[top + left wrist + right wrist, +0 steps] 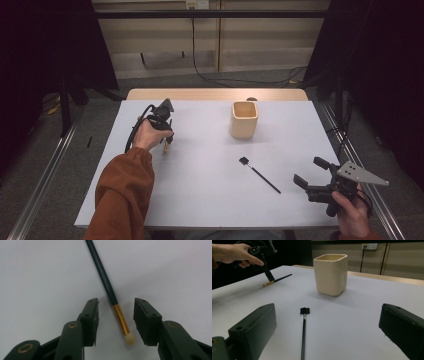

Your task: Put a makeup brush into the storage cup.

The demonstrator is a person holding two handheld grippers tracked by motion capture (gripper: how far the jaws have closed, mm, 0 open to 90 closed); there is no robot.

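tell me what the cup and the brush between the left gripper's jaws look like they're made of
Cup: probably glazed ceramic or smooth plastic; cream, thick rounded walls and a soft sheen, so the look leaves it open.
Brush: dark glossy handle, likely painted wood or plastic; a shiny gold band that looks like metal; a pale, soft-looking tip, foam or bristle.

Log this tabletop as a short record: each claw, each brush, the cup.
left claw: open, jaws either side of the gold-banded brush, not touching it
gold-banded brush: flat on the table, pale tip toward the camera
right claw: open, holding nothing
black brush: flat, in front of the right claw
cup: upright, cream, apart from both brushes
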